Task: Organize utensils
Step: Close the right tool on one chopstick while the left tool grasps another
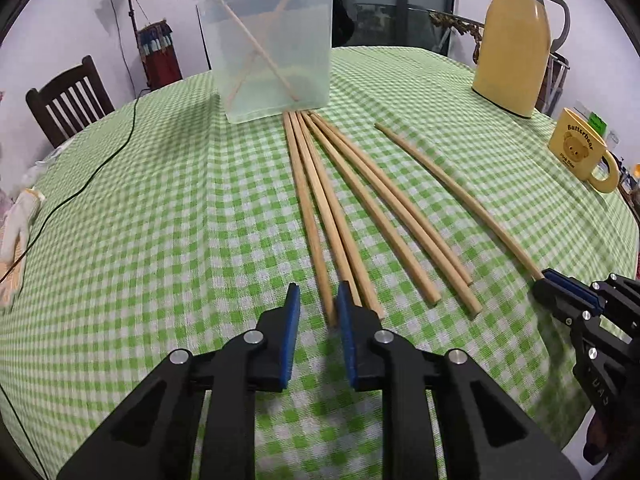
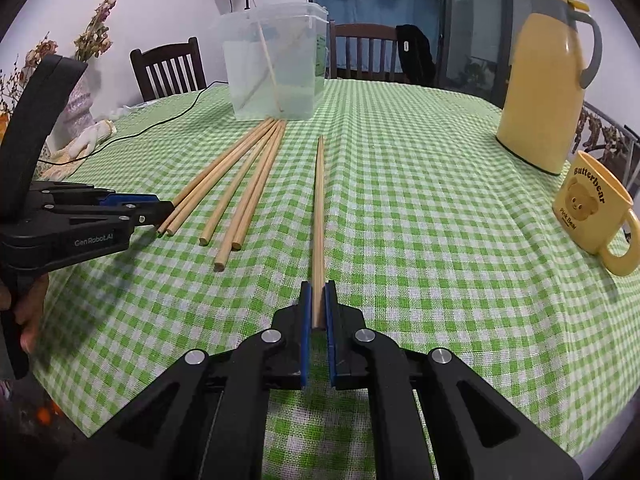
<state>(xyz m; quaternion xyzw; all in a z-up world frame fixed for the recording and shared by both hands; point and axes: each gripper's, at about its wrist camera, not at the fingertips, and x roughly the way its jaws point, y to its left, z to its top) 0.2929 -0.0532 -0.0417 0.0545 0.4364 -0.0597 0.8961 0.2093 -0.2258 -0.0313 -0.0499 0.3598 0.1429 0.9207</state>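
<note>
Right hand-held gripper [image 2: 319, 300] clamped on lone chopstick [image 2: 319, 216]; left hand-held gripper [image 1: 318, 300] narrowed round a chopstick end [image 1: 329, 304] — pad contact unclear. Five chopsticks [image 1: 340, 208] fanned on worktop [image 1: 160, 208] before tub [image 1: 268, 48].

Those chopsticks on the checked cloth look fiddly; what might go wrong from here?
The right tongs pinch one lone chopstick at its very end, so it could swing or slip when lifted. The left tongs stand around one end in the fanned chopsticks, where neighbours lie touching, so they might grab two. The clear container looks light and could tip.
</note>
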